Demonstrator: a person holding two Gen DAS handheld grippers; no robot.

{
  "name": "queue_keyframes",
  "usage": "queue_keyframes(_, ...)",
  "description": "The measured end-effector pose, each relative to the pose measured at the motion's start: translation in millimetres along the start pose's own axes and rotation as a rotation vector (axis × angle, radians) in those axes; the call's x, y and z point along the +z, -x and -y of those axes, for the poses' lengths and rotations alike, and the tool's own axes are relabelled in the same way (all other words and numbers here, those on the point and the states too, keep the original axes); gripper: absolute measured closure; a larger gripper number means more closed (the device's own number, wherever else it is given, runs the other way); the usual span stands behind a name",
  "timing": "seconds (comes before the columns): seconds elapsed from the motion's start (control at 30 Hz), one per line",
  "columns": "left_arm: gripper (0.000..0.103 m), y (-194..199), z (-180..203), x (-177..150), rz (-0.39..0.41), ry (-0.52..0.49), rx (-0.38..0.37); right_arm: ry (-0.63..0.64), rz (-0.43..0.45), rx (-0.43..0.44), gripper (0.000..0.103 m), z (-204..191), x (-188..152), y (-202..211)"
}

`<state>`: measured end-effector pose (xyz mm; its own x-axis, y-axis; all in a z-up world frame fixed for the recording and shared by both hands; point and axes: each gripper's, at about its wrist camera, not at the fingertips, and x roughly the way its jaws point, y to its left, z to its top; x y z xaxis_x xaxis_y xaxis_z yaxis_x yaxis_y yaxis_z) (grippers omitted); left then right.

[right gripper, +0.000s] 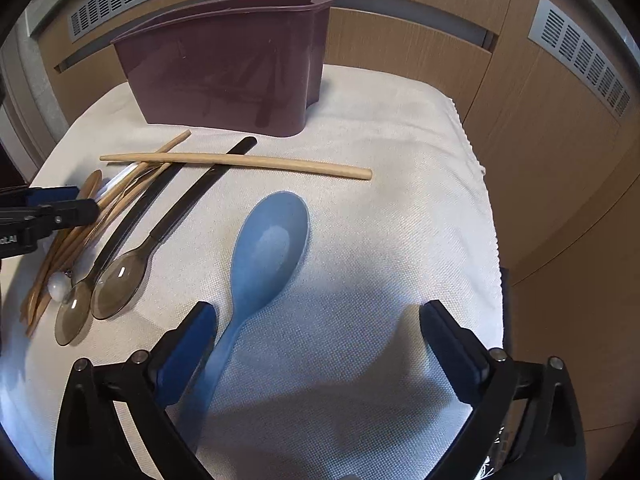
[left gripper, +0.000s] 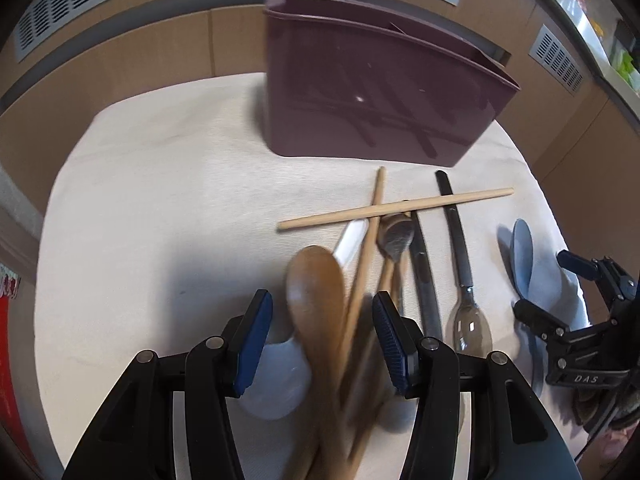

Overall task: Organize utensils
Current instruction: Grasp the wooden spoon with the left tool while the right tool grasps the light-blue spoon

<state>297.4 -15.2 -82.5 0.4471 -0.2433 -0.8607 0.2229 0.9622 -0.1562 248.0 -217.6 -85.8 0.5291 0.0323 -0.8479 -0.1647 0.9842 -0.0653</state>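
Two grippers: the left gripper (left gripper: 322, 332) and the right gripper (right gripper: 318, 344) both point down at the table (right gripper: 400, 240); a white cloth covers the table
Left fingers: about half open; a wooden spoon (left gripper: 316, 292) and a wooden chopstick (left gripper: 366, 256) lie between the blue pads; the picture is blurry there, so I cannot tell if the pads press on them
Right fingers: wide open, holding nothing; one blue pad (right gripper: 188, 356) is just beside the handle of the blue spoon (right gripper: 272, 240), maybe touching it; the other pad is well apart from it
Blue spoon: lies flat near the middle of the table, bowl side up; its bowl points at the far edge
Purple holder (right gripper: 228, 64): stands up at the far edge of the table; a wall inside splits it
Pile of utensils: lies near the left edge of the table, as the right camera sees it; wooden pieces and a white spoon (left gripper: 352, 240) are mixed there
Long chopstick (right gripper: 236, 162): lies across the top of the pile; one end sticks out toward the middle of the table
Two clear spoons (right gripper: 120, 280): dark handles, side by side; they lie between the pile and the blue spoon; their bowls point at the near edge
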Motion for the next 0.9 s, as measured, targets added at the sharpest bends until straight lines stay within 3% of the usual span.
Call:
queue_keyframes(0.1,0.052,-2.7,6.9,3.6,0.006,-0.022,0.002,-0.026,-0.012,0.020,0.000,3.9,-1.5,-0.9)
queue_keyframes(0.2,0.072,1.2,11.1,3.0,0.020,-0.039,0.004,-0.046,-0.033,0.025,0.000,5.3,-1.2,-2.4)
queue_keyframes(0.33,0.072,14.7,11.1,-4.8,0.067,-0.046,0.016,-0.037,-0.045,0.016,0.000,8.5,7.5,-9.4)
queue_keyframes(0.47,0.072,32.7,9.0,-15.5,0.116,-0.048,0.021,-0.079,0.014,0.027,0.001,4.9,10.9,-3.4)
queue_keyframes(0.53,0.072,39.7,6.3,-19.3,0.132,-0.042,0.015,-0.063,0.035,0.017,0.009,-2.6,16.9,-4.5)
queue_keyframes(0.6,0.072,44.6,3.3,-21.3,0.143,-0.031,0.004,-0.033,0.044,0.000,0.027,-12.3,22.8,-6.9)
queue_keyframes(0.73,0.072,52.5,-3.8,-26.3,0.162,-0.009,-0.016,0.001,0.027,0.002,0.049,-28.2,30.5,-14.3)
queue_keyframes(0.8,0.072,54.1,-5.8,-27.1,0.169,0.001,-0.021,0.029,0.032,0.009,0.076,-34.3,32.3,-12.1)
queue_keyframes(0.9,0.072,59.1,-9.0,-29.0,0.185,0.017,-0.017,0.045,0.055,0.021,0.076,-35.9,33.2,-2.7)
